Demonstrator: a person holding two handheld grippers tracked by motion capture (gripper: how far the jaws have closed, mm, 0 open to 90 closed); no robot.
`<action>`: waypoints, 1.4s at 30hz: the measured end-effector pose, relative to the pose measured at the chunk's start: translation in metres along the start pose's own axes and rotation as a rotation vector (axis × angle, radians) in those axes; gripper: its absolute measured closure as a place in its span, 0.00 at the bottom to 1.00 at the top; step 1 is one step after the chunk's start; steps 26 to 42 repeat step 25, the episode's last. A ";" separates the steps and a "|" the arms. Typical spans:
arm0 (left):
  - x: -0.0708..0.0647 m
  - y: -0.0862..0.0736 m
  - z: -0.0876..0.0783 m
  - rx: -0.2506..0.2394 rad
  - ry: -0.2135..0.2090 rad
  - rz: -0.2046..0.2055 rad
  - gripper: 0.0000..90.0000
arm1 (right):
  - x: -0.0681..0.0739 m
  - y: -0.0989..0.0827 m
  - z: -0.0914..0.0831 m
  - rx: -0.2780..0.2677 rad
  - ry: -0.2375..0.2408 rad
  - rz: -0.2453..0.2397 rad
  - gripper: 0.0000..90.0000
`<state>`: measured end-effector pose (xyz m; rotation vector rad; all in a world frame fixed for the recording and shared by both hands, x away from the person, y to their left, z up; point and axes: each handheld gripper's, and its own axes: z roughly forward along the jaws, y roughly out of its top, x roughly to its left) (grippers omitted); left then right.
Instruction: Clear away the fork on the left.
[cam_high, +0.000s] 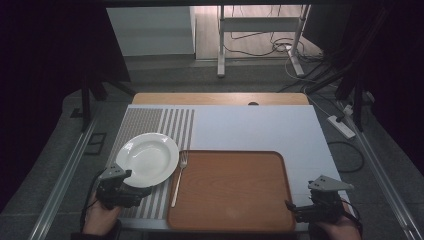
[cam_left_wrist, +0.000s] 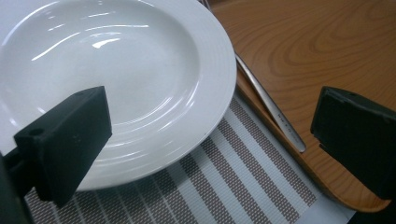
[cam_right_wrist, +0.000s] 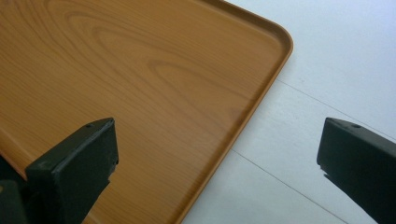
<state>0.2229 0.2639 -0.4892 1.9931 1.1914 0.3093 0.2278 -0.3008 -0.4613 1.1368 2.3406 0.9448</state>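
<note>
While both claws gape wide, the left claw (cam_left_wrist: 210, 140) straddles the white plate's (cam_left_wrist: 116, 79) rim, the right claw (cam_right_wrist: 217, 163) the wooden tray's (cam_right_wrist: 140, 70) edge.

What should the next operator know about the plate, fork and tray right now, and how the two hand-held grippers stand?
Left hand-held gripper: open, empty, at the near rim of the plate.
Right hand-held gripper: open, empty, over the tray's near right corner.
Plate: empty, on the striped mat, left of the tray.
Fork: lying along the tray's left edge.
Done: nothing is on the tray.
Left: probably grip the plate and move it onto the tray; the fork is untouched.
</note>
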 end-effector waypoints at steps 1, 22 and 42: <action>0.000 0.000 0.000 0.000 0.000 0.000 0.00 | 0.000 0.000 0.000 -0.002 -0.001 0.000 0.00; -0.002 -0.011 -0.015 0.040 0.103 0.037 0.00 | -0.003 0.001 0.001 0.017 -0.010 0.041 0.00; -0.001 -0.010 -0.014 0.043 0.098 0.033 0.00 | -0.003 0.001 0.002 0.020 -0.010 0.038 0.00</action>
